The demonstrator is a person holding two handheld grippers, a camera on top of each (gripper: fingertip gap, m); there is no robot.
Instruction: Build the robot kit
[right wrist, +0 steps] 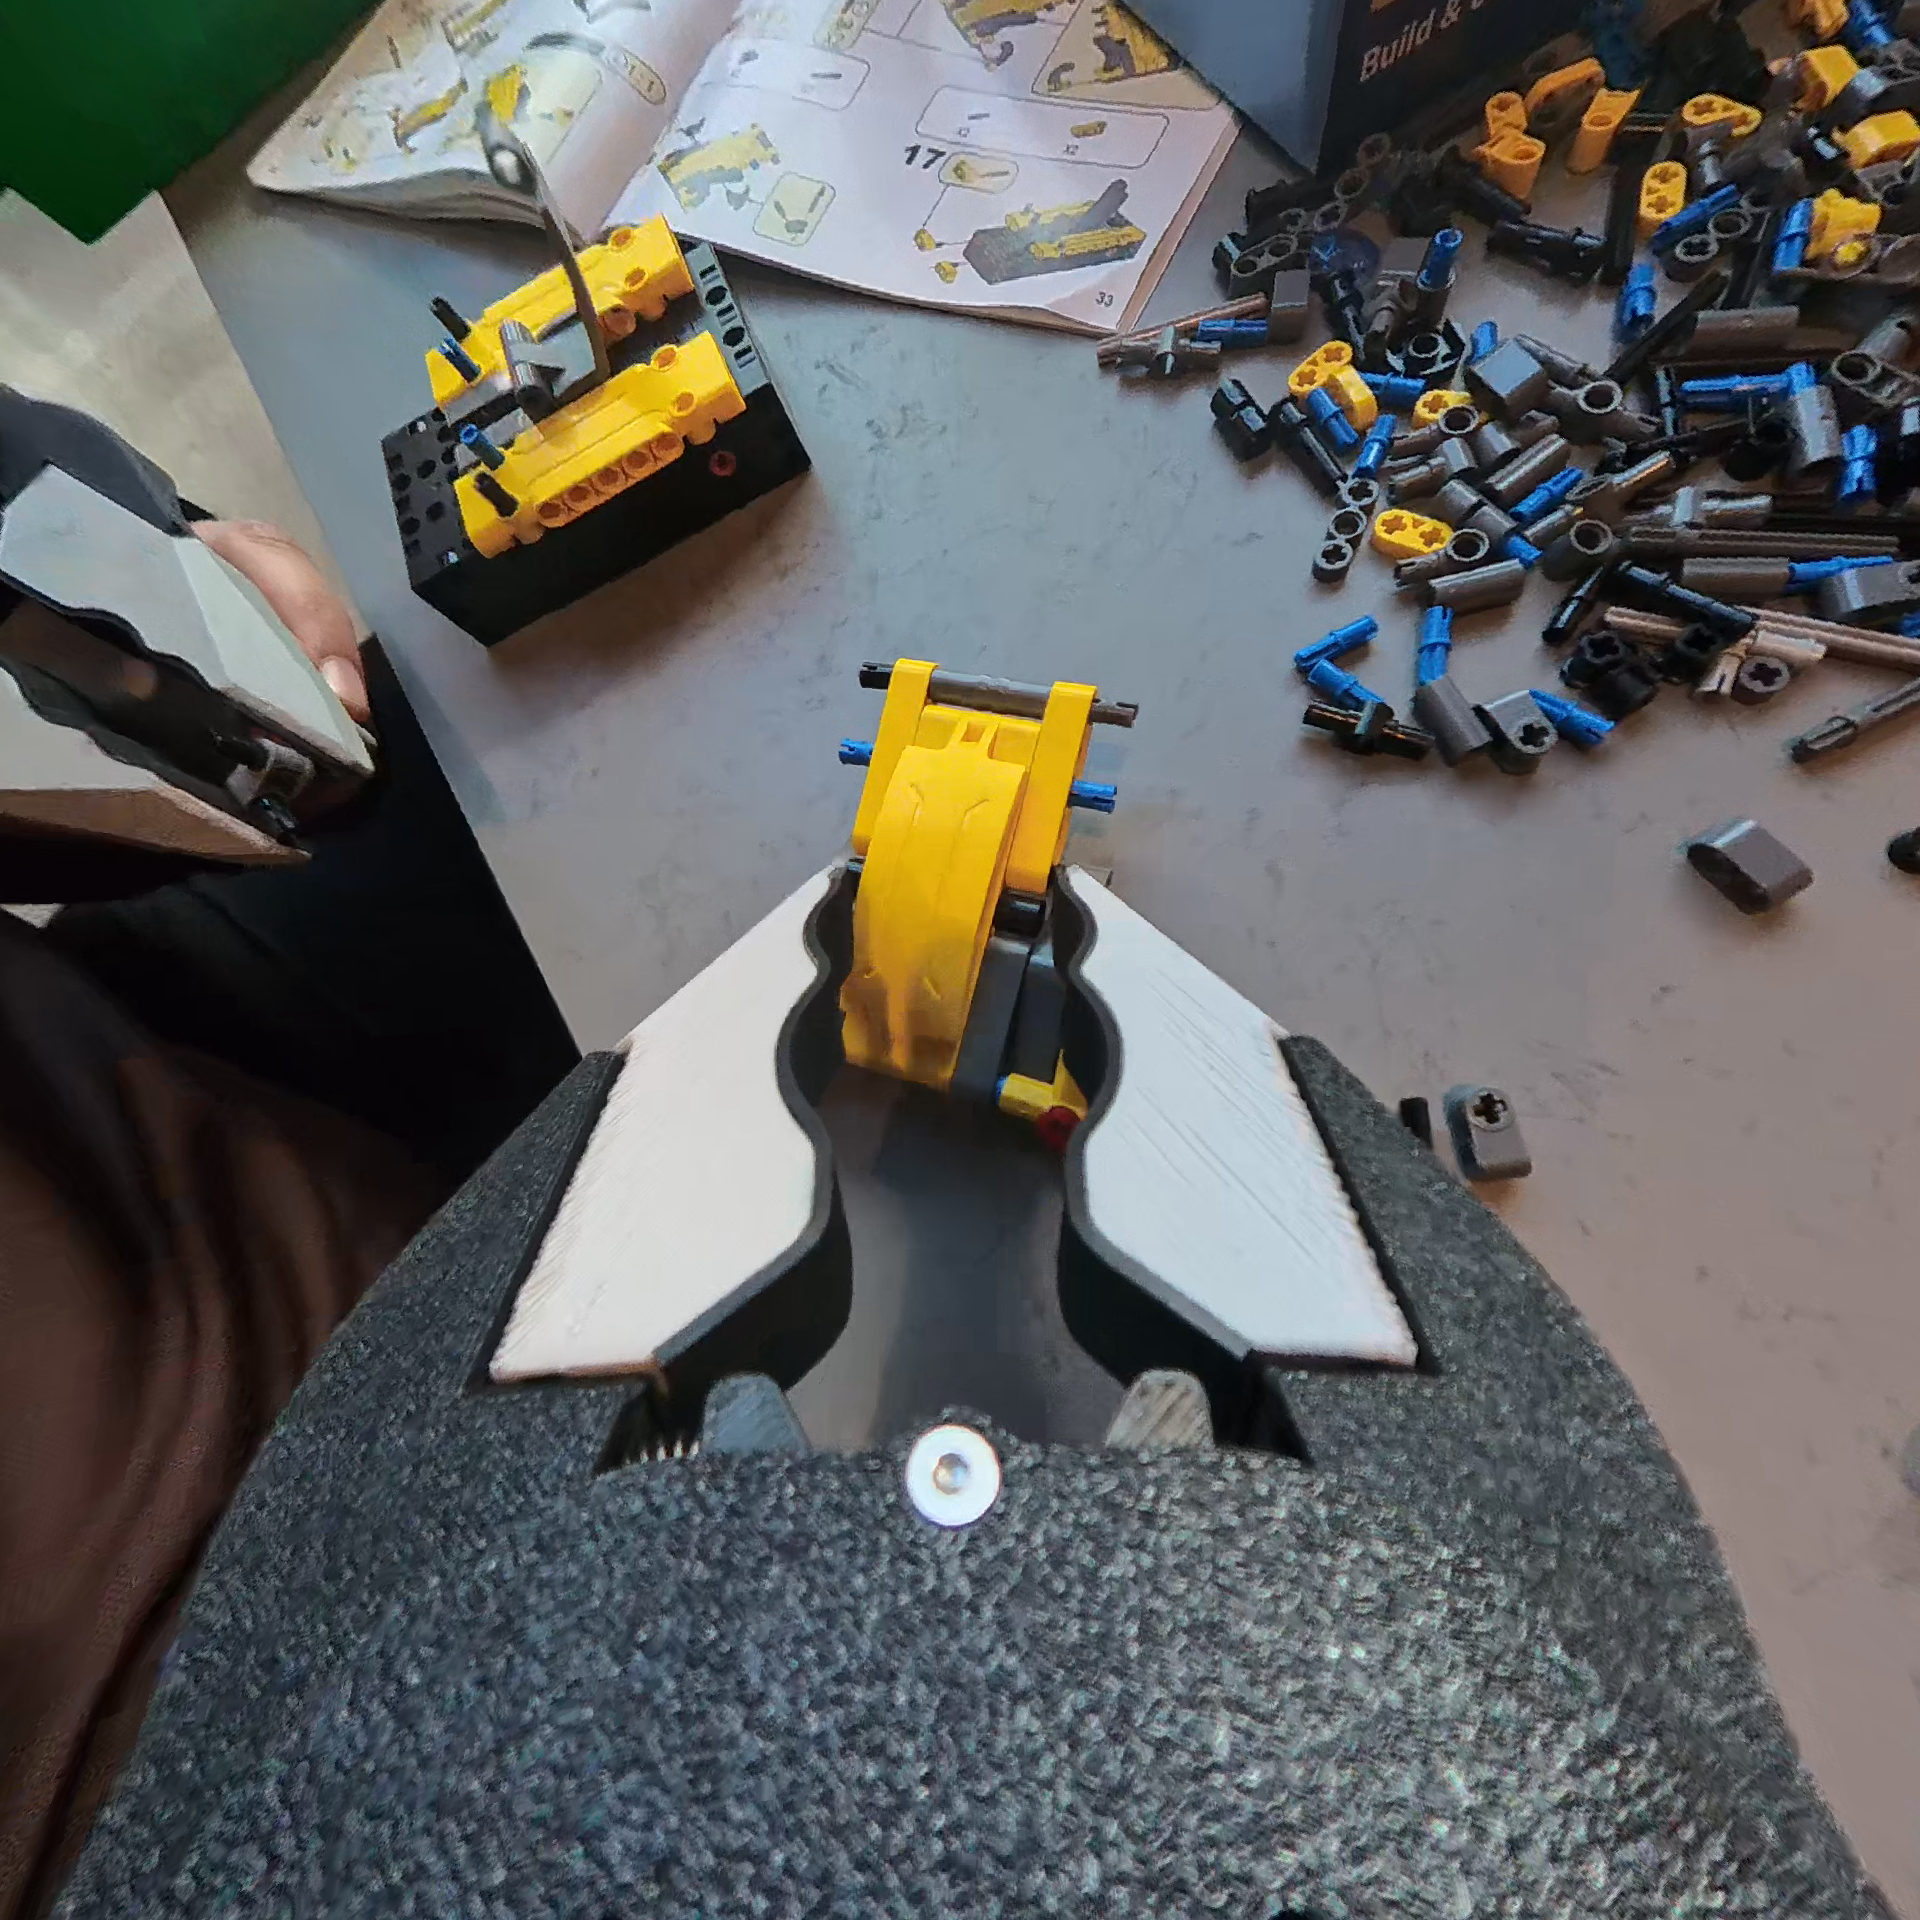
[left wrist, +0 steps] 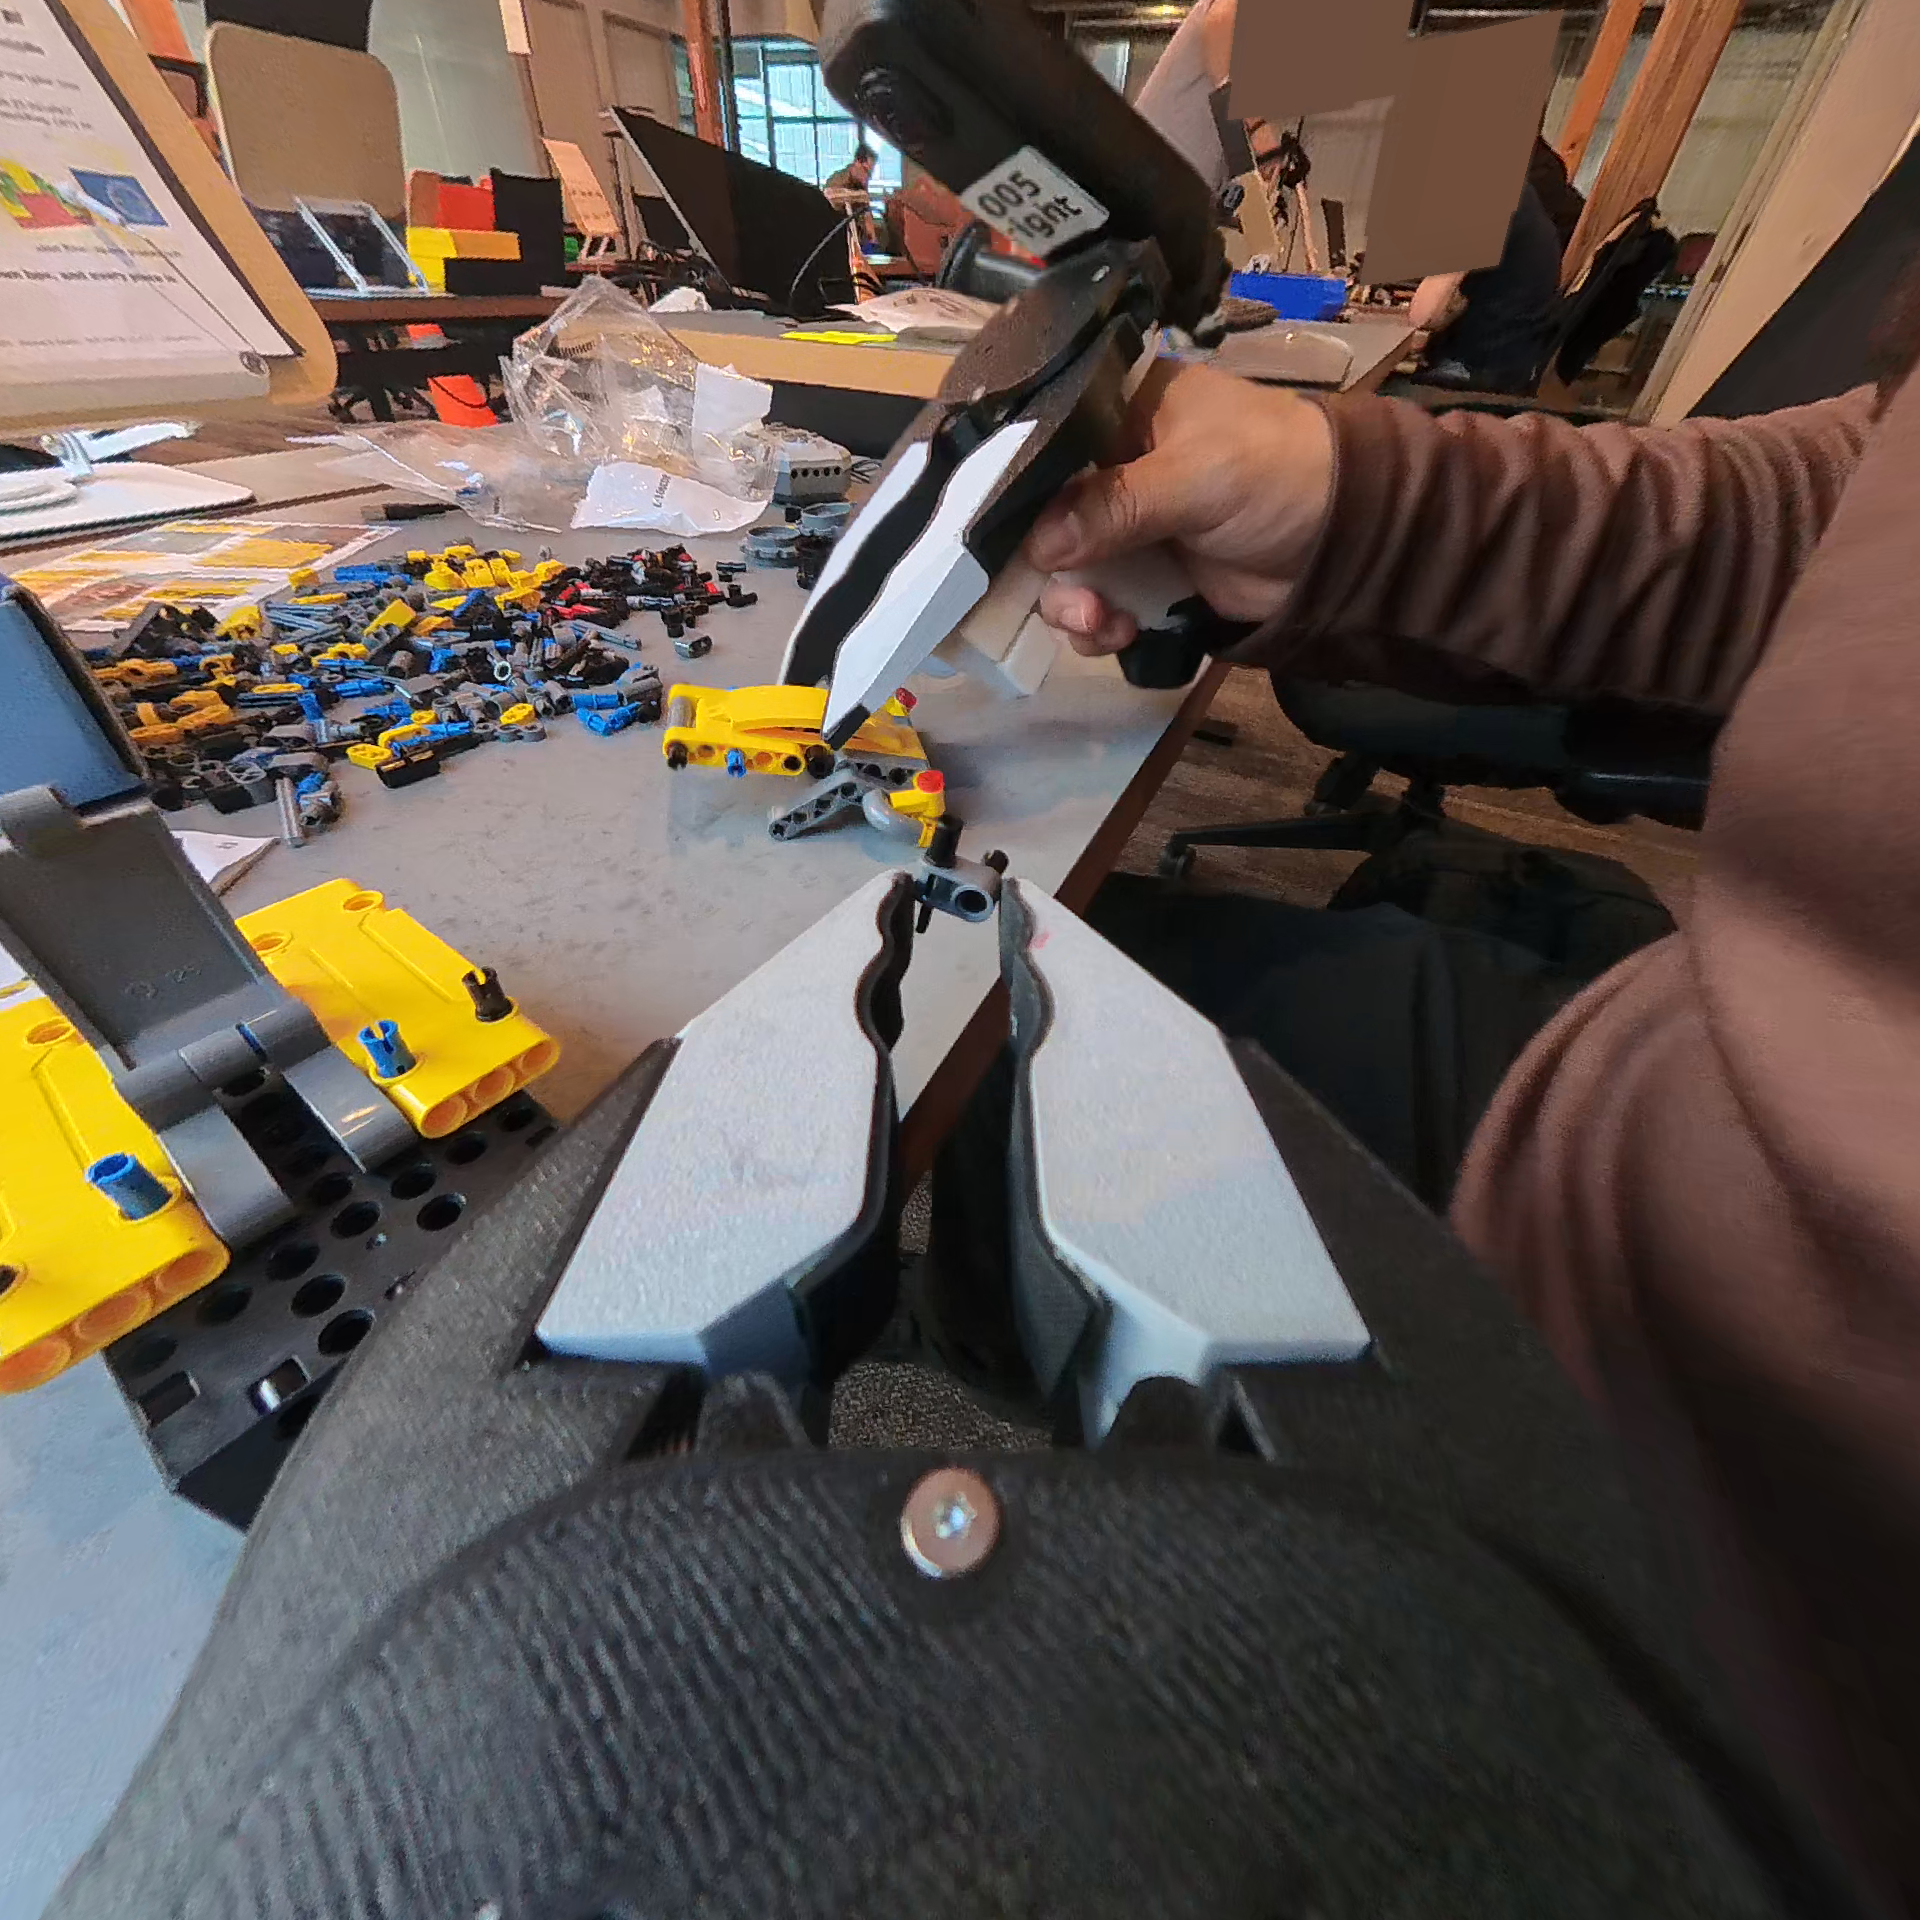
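Observation:
My left gripper is shut on a small grey connector with black pins, held near the table's front edge; it also shows in the right wrist view at the left. My right gripper is shut on a yellow and grey brick assembly that rests on the grey table. In the left wrist view the right gripper points down onto that assembly, held by a person's hand.
A black base with yellow panels and a grey lever stands at the back left, also in the left wrist view. A pile of loose small parts lies right. An open instruction booklet lies behind. Clear plastic bags lie farther back.

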